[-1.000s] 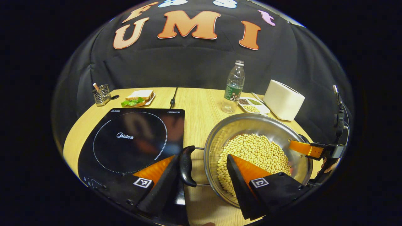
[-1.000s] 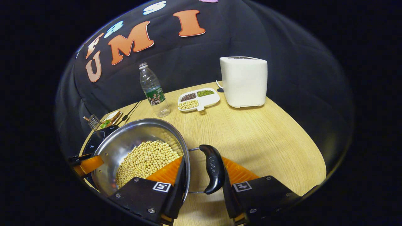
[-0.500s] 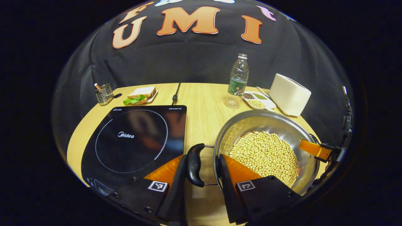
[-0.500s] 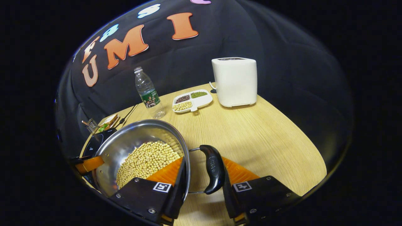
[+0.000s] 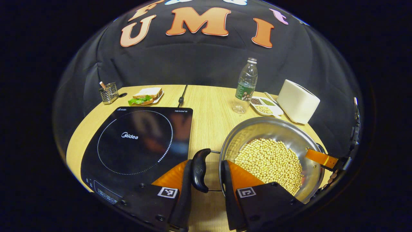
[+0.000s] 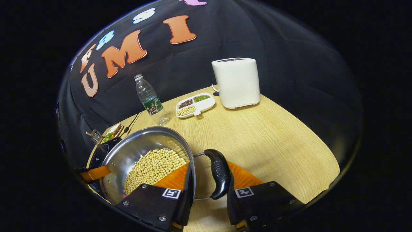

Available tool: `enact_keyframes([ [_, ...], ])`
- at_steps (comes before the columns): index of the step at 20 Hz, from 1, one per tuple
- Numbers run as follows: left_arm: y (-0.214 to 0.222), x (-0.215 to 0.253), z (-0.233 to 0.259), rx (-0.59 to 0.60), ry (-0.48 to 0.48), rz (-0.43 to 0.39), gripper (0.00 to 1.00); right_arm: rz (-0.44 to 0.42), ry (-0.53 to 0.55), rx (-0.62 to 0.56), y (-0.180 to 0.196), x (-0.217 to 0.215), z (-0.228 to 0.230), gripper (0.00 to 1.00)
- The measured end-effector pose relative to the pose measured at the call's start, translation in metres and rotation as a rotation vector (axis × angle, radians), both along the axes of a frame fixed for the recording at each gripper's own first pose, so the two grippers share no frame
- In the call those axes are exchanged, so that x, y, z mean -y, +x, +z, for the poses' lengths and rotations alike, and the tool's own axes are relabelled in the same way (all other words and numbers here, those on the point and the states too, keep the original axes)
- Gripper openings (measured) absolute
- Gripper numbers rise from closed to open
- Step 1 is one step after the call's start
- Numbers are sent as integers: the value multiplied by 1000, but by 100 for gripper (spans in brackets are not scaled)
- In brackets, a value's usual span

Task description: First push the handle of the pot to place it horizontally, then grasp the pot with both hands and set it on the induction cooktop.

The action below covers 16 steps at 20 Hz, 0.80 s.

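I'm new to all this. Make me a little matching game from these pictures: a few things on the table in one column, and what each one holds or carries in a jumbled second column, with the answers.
Things:
1. round steel pot
2. white three-part dish
3. small wire basket
4. flat black induction cooktop

Contents:
A. three separate heaps: dark, green and pale
B. nothing standing on it
C. one big heap of pale yellow beans
D. a thin stick poking out of the top

Pairs: 1-C, 2-A, 3-D, 4-B
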<state>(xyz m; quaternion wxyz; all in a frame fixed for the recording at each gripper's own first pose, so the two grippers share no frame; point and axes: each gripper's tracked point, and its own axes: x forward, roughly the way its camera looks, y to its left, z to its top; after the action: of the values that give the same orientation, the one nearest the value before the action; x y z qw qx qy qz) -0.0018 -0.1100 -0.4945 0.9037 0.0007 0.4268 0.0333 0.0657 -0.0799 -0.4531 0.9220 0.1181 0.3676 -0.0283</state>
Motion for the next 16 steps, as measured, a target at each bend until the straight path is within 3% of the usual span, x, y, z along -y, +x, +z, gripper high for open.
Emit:
enact_keyframes([
  [4, 0, 1, 0, -6, -3, -2, 55, -24, 22, -11, -3, 1, 1, 47],
  [5, 0, 2, 0, -8, -4, -4, 55, -27, 21, -14, -5, 2, 1, 42],
  [12, -4, 2, 2, -23, -18, -6, 50, -54, 28, -25, -12, 3, 5, 46],
  [15, -6, 1, 5, -23, -24, -2, 51, -57, 29, -20, -13, 1, 8, 46],
  [16, -5, 1, 8, -19, -21, -4, 55, -57, 31, -17, -13, 0, 11, 46],
])
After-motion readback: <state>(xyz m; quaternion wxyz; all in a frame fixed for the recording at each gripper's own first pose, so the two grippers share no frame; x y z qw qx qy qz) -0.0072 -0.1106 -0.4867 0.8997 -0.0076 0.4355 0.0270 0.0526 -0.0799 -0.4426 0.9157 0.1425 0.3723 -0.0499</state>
